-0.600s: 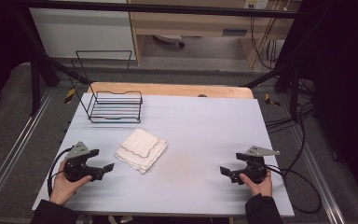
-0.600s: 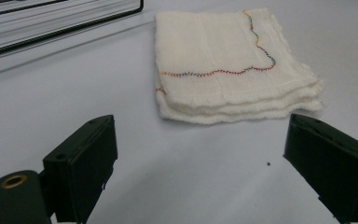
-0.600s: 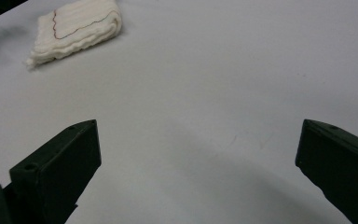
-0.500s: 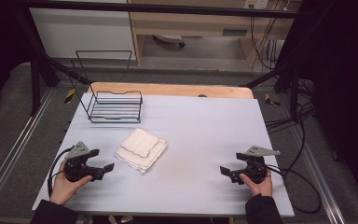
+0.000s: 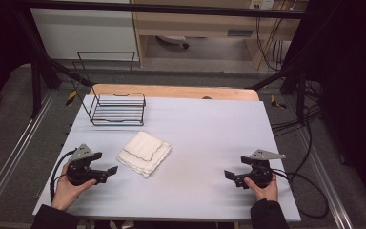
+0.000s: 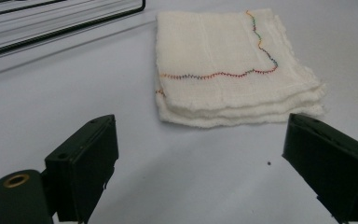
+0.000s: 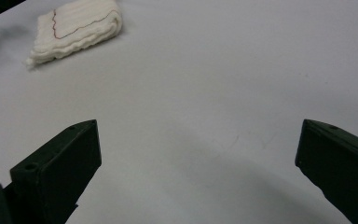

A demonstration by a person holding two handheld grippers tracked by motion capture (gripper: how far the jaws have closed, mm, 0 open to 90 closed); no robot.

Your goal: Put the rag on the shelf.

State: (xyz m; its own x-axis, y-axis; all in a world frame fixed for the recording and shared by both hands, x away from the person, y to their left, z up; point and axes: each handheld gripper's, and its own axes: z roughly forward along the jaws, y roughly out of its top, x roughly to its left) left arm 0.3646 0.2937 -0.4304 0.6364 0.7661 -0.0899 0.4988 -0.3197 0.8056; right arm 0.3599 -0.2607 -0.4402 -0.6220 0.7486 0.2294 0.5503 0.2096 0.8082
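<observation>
A folded white cloth (image 5: pixel 144 152) lies flat on the table (image 5: pixel 205 129), left of centre and toward the near edge. In the high view it sits at about 1 o'clock from the left gripper (image 5: pixel 106 172), just beside it and not touching. A thin line of coloured stitching runs across its top layer, and several layers show along its near edge in the left gripper view.

The left gripper rests at the table's near left corner, held by the left hand (image 5: pixel 66 188). Its jaws are spread wide with nothing between them, and they point toward the cloth (image 6: pixel 233 65), which lies just ahead of them at 12 o'clock.

The right gripper (image 5: pixel 232 177) rests near the near right corner, held by the right hand (image 5: pixel 263 188), well apart from the cloth. Its jaws are spread wide too, over bare table. In the right gripper view the cloth (image 7: pixel 77 30) lies far off at about 11 o'clock.

A black wire rack (image 5: pixel 118 109) stands at the far left of the table, at 11 o'clock from the cloth and apart from it. A cable (image 5: pixel 305 191) trails from the right gripper off the table's right edge.
</observation>
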